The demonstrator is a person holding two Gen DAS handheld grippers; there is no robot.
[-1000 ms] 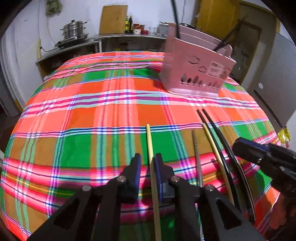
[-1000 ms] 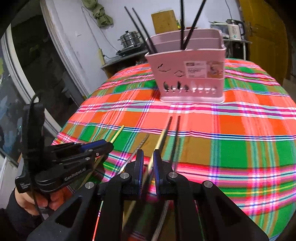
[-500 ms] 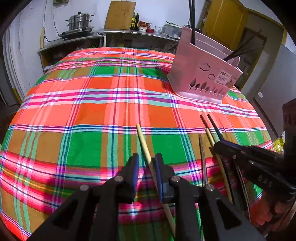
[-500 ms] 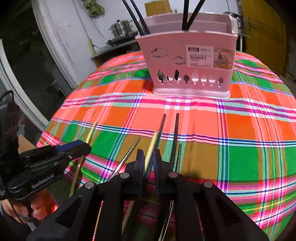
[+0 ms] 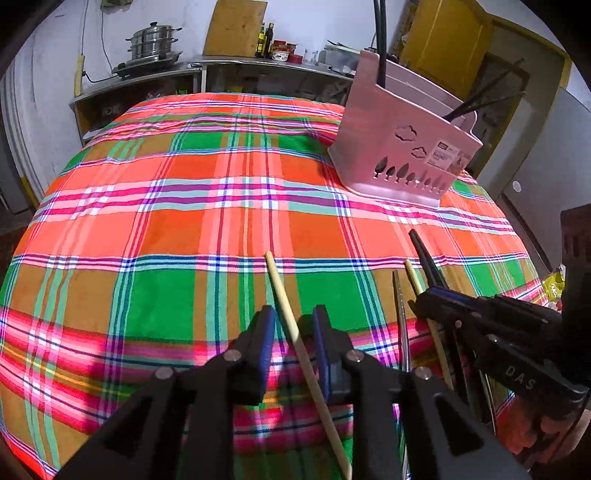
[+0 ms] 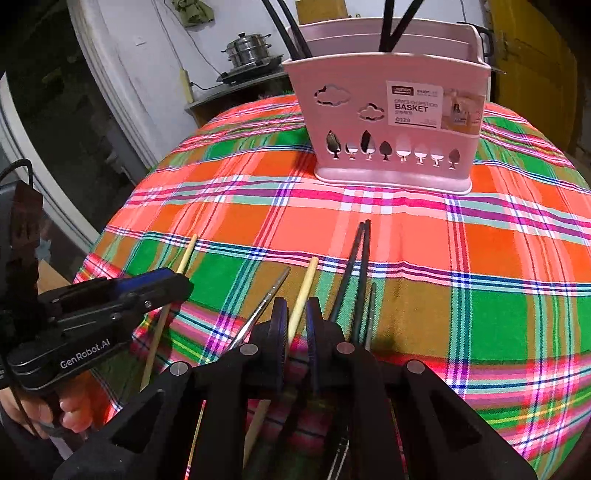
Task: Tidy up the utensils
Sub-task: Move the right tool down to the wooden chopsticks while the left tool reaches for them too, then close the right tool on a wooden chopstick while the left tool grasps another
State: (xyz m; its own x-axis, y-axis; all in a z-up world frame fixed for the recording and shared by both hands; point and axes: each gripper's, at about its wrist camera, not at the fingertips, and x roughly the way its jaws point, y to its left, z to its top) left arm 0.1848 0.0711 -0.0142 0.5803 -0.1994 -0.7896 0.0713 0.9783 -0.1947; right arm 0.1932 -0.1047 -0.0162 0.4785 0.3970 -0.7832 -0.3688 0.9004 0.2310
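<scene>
Left gripper (image 5: 293, 332) straddles a pale wooden chopstick (image 5: 291, 325) lying diagonally between its blue-padded jaws, a gap visible on each side, so the jaws sit narrow but not clamped. Right gripper (image 6: 295, 325) has a second light wooden chopstick (image 6: 301, 299) pinched between its jaws. Beside it lie a thin metal chopstick (image 6: 264, 304) and two glossy black chopsticks (image 6: 356, 269) on the plaid tablecloth (image 6: 480, 258). The pink plastic basket (image 6: 388, 122), perforated with tree shapes, stands well beyond.

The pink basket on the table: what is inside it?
Black chopsticks stand in the pink basket, leaning out above its rim, two groups in the right wrist view. The walls hide their lower ends and whatever else lies at the bottom.
</scene>
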